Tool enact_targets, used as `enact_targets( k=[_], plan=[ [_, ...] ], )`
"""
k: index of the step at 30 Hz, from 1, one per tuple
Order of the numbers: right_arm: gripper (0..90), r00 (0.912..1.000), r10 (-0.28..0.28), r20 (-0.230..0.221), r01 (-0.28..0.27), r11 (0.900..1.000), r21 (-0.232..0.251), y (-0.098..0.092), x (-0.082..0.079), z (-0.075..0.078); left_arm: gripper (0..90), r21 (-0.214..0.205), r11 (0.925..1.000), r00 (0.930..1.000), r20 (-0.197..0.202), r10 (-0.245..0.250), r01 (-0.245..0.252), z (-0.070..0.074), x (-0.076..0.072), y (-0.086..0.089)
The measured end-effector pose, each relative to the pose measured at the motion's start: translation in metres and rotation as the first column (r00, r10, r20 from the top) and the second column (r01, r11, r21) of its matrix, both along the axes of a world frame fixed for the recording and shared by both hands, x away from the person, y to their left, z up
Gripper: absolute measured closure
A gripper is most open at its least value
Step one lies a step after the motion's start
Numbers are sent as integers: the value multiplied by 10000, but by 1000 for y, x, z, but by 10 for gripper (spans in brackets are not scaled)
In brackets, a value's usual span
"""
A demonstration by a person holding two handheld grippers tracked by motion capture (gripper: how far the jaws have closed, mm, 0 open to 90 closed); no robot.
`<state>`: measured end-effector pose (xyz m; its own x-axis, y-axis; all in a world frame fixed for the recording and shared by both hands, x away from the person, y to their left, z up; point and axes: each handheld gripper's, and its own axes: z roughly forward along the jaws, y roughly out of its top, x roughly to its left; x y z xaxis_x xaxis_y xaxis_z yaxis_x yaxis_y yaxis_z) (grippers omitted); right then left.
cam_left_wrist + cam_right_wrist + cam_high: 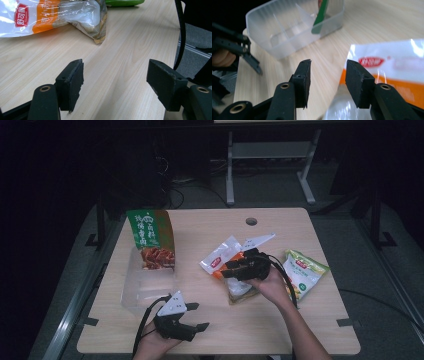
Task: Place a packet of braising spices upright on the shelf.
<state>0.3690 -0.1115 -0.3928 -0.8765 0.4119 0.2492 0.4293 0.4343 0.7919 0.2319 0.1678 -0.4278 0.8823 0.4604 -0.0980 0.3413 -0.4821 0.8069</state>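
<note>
A white and orange snack bag (219,258) lies at the table's middle, partly on top of a clear packet (241,290). My right gripper (223,271) hovers over this bag, pointing left. Its jaws stand apart over the bare wood just left of the bag (392,67), and nothing is between them (328,80). My left gripper (198,316) rests near the front edge, open and holding nothing (115,82). The same bag (37,17) and the clear packet (87,15) lie ahead of it.
A clear plastic bin (142,287) sits at the left with a tall green snack bag (151,237) standing in its far end. A green and yellow bag (303,272) lies at the right. The table has a cable hole (251,221) near its far edge.
</note>
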Motion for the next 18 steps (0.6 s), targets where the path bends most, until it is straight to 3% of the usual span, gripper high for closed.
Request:
enact_targets(
  k=[2, 6, 10, 13, 16, 18],
  plan=[
    [553, 9997, -163, 188, 165, 9998, -93, -7, -5, -2, 295, -12, 10000, 10000, -19, 3, -3, 0, 0, 0],
    [553, 9993, -363, 74, 366, 9976, -584, -18, -11, -8, 296, -64, 10000, 10000, -38, 20, -20, -1, -1, -1],
    [557, 9977, -672, 75, 675, 9949, -751, -30, -15, -16, 297, -71, 10000, 10000, -37, 6, -6, -1, -1, -2],
    [563, 9954, -960, 52, 959, 9886, -1163, -38, -17, -22, 299, -68, 10000, 10000, -67, -2, 1, -1, -1, -2],
    [566, 9932, -1165, 86, 1167, 9855, -1231, -43, -18, -25, 301, -65, 10000, 9999, -118, -18, 17, -2, -1, -2],
    [568, 9868, -1617, 58, 1604, 9732, -1646, -49, -18, -32, 302, -26, 10000, 9999, -137, -35, 35, -3, -1, -3]
  ],
)
